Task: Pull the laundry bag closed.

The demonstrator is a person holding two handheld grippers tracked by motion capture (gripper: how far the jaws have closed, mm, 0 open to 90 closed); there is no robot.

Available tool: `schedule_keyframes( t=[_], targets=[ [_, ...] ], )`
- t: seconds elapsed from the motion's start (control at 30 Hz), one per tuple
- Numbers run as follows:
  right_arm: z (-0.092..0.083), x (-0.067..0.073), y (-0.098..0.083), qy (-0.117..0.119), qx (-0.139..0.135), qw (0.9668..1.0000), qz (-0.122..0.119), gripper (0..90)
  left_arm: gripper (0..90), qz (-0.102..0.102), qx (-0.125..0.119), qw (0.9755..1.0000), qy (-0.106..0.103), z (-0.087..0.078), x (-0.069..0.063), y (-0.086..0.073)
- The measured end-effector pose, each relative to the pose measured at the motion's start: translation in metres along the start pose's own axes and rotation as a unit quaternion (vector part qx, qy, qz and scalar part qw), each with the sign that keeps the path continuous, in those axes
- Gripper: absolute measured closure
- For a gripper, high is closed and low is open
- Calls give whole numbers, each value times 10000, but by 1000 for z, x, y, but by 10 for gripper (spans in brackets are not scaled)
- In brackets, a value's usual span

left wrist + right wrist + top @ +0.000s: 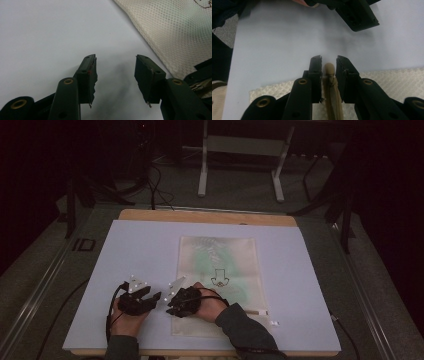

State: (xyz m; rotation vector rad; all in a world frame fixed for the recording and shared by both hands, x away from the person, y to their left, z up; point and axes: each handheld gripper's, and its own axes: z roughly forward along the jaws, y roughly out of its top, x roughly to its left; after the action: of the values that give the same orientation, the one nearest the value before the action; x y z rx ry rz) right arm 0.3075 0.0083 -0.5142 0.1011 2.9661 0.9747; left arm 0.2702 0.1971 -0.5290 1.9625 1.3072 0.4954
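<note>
A cream mesh bag (220,265) with a green item and a small black drawing inside lies flat on the white board (140,250). My right gripper (172,304) sits at the bag's near left edge, pointing left. In the right gripper view its jaws (329,60) stand narrow on the tan zipper end (330,71), which fills the gap between the pads, with mesh (387,75) beneath. Just to its left, my left gripper (152,297) rests on bare board. Its jaws (116,58) are wide apart with nothing between them, and the bag's edge (175,32) lies to their right.
The board lies on a wooden tabletop (207,216). A small white piece (273,323) lies right of the bag's near corner. A cable (108,320) trails off the left gripper. A white frame's legs (202,170) stand on the floor behind the table.
</note>
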Motion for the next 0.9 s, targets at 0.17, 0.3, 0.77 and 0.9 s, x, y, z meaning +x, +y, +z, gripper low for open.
schedule_keyframes(
  t=[0.17,0.3,0.77,0.9],
  targets=[
    [8,1,4,-69,174,9998,-22,749,513,-25,-12,10000,14,-1,1,0],
    [11,3,5,-59,207,9998,-55,782,512,-27,-10,10000,13,-1,1,0],
    [0,3,7,-1,14,10000,-39,810,513,-27,4,10000,31,0,1,0],
    [-7,3,6,9,-79,10000,-28,811,513,-39,8,10000,33,0,1,0]
  ],
)
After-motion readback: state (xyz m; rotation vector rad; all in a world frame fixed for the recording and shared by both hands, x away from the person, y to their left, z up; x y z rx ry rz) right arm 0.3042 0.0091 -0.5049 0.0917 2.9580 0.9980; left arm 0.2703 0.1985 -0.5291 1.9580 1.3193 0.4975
